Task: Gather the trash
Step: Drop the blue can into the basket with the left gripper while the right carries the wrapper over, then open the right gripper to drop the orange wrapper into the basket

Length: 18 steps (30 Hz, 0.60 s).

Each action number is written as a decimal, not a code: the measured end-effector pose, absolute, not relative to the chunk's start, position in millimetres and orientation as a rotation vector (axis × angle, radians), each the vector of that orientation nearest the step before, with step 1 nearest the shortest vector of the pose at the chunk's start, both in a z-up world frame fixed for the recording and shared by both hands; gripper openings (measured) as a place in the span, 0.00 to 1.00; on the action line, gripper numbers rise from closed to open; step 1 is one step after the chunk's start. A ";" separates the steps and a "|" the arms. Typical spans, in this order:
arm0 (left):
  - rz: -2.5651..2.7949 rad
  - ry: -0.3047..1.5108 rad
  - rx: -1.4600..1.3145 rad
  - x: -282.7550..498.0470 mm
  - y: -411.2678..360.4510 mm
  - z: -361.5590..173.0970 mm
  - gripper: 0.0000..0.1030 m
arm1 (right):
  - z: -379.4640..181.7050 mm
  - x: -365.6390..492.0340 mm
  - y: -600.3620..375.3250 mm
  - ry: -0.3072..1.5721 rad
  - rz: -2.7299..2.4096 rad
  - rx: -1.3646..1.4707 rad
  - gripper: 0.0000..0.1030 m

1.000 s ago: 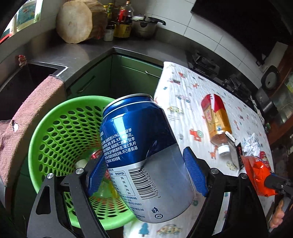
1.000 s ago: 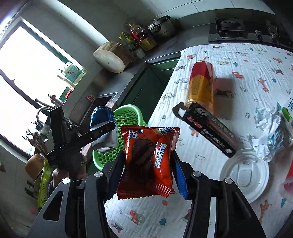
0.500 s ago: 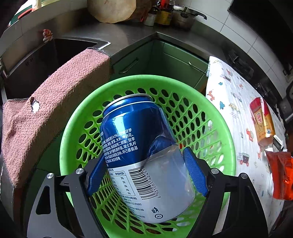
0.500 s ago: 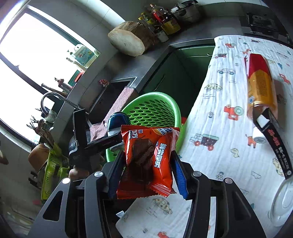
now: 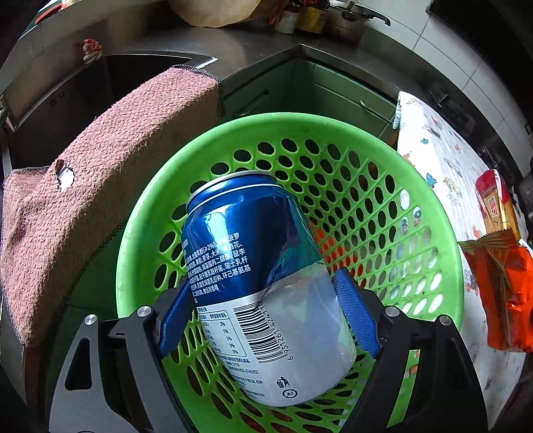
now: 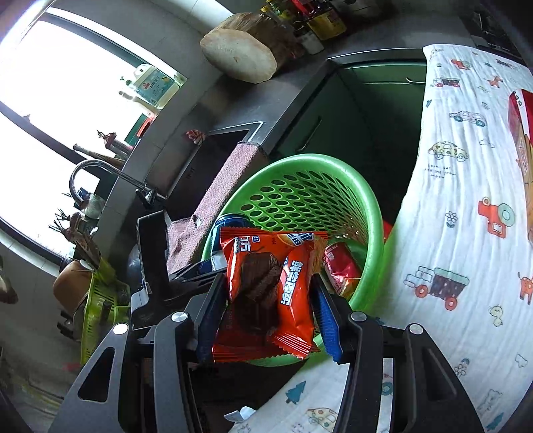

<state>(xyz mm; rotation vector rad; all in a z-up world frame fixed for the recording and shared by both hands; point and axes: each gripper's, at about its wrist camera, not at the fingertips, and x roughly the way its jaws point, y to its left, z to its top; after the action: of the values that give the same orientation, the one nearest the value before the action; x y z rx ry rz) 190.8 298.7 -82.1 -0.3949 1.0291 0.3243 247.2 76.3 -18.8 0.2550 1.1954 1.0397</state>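
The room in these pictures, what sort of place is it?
Most likely a home kitchen. A steel sink with a curved faucet is set into the countertop, a thick wooden chopping block stands near sauce bottles, and green cabinet doors sit below.

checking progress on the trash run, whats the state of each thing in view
blue can: dented, held in the left gripper over the basket
orange snack packet: pinched in the right gripper
green basket: already holds a red wrapper
pink towel: draped over the sink edge
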 end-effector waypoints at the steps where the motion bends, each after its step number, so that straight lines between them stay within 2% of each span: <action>1: 0.324 1.031 -0.393 190.6 298.3 -82.2 0.78 | -20.3 247.3 78.4 1.200 1.041 0.253 0.49; 18: 0.306 1.010 -0.411 178.0 299.1 -76.7 0.82 | -34.3 250.8 98.2 1.226 1.043 0.245 0.49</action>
<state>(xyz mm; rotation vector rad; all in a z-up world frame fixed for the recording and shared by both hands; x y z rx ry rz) 178.0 299.1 -76.7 -0.4112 1.0098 0.3057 250.8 98.2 -34.3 0.2447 1.2264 1.0429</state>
